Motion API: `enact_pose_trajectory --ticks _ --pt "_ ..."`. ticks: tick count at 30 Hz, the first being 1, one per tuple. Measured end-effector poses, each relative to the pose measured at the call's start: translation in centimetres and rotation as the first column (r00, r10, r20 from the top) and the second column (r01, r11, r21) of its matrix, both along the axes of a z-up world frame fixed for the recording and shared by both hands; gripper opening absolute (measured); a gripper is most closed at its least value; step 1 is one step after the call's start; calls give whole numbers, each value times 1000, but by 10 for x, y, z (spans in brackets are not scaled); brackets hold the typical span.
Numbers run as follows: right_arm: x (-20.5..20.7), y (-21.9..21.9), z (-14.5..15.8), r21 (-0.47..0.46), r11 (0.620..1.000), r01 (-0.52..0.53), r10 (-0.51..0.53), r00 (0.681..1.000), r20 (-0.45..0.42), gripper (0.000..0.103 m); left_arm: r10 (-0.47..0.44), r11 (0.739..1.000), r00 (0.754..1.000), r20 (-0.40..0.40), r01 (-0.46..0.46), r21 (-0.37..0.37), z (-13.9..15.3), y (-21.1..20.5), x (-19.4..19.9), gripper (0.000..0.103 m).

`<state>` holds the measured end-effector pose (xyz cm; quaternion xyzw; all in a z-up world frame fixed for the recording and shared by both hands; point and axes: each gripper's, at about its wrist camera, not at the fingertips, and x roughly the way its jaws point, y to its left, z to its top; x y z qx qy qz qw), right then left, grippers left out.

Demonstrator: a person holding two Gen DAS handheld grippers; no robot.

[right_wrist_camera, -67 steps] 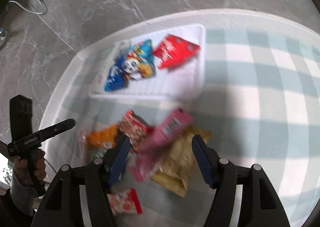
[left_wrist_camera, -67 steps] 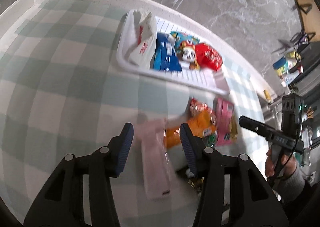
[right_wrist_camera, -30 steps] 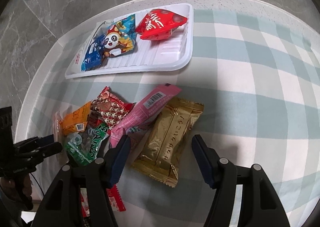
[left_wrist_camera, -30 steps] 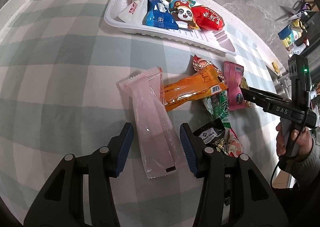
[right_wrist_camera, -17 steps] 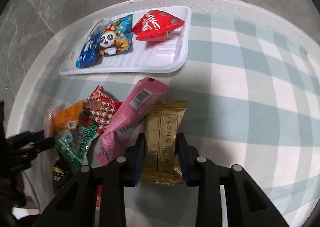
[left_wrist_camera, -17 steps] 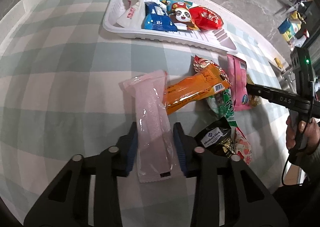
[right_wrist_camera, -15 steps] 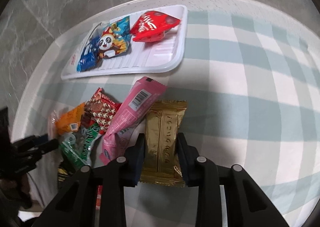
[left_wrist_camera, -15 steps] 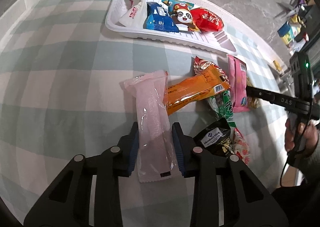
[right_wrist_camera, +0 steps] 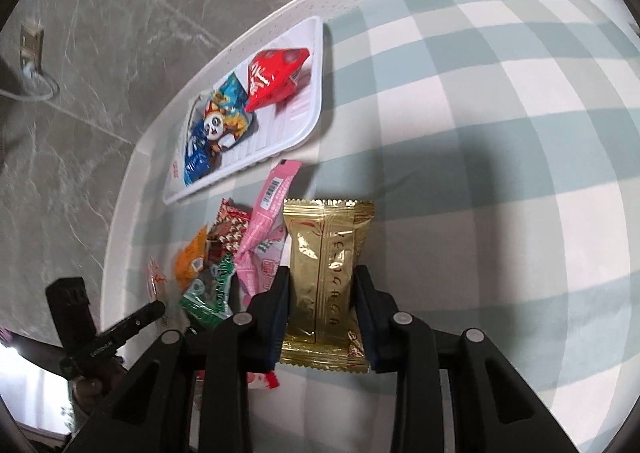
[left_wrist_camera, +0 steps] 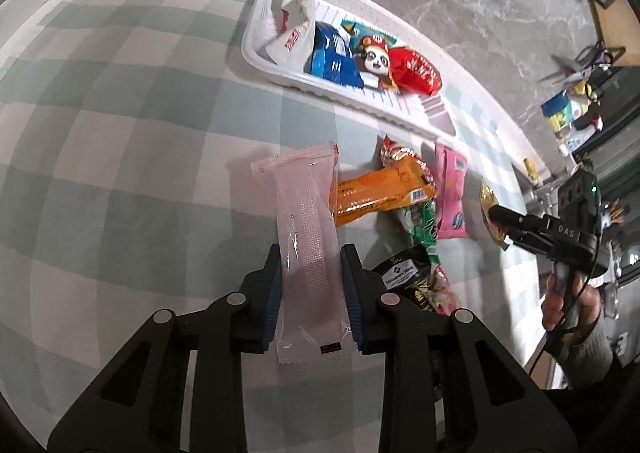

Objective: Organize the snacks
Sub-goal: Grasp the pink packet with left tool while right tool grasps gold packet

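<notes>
My left gripper (left_wrist_camera: 310, 265) is shut on a long pale pink packet (left_wrist_camera: 306, 221), held above the checked cloth. My right gripper (right_wrist_camera: 322, 285) is shut on a gold packet (right_wrist_camera: 326, 269) and holds it lifted; it also shows in the left wrist view (left_wrist_camera: 493, 218). A white tray (left_wrist_camera: 256, 53) at the far edge holds a white packet (left_wrist_camera: 292, 33), a blue one (left_wrist_camera: 332, 57), a panda one (left_wrist_camera: 374, 57) and a red one (left_wrist_camera: 416, 71). The tray also shows in the right wrist view (right_wrist_camera: 308, 109).
A pile of loose snacks lies on the cloth: an orange bar (left_wrist_camera: 380, 195), a pink packet (left_wrist_camera: 452, 193), a green packet (left_wrist_camera: 420, 225), a black packet (left_wrist_camera: 404, 273). The table edge (right_wrist_camera: 132, 181) and marble floor lie beyond. Shelving with clutter (left_wrist_camera: 576, 113) stands at the right.
Both grippers have closed on their packets and lifted them off the cloth. The views have pulled back from the table.
</notes>
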<state>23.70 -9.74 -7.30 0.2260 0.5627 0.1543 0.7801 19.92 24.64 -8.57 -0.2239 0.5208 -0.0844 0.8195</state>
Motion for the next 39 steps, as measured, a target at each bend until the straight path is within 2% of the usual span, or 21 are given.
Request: enact_pose_trajectory --ticks 8,14,21,39 --pt "5 -9 14 115 992 42 -43 999 4 33 23 999 999 28 -21 -43 17 11 5 26" --pt "17 -4 20 160 986 47 -48 999 5 33 23 998 999 44 -20 -59 23 15 16 26" --pt "34 6 22 166 986 24 -27 1000 13 33 23 998 998 62 -20 -57 29 20 36 26" --pt "101 52 32 152 984 -91 82 995 59 33 -41 999 993 111 38 31 48 27 118 26"
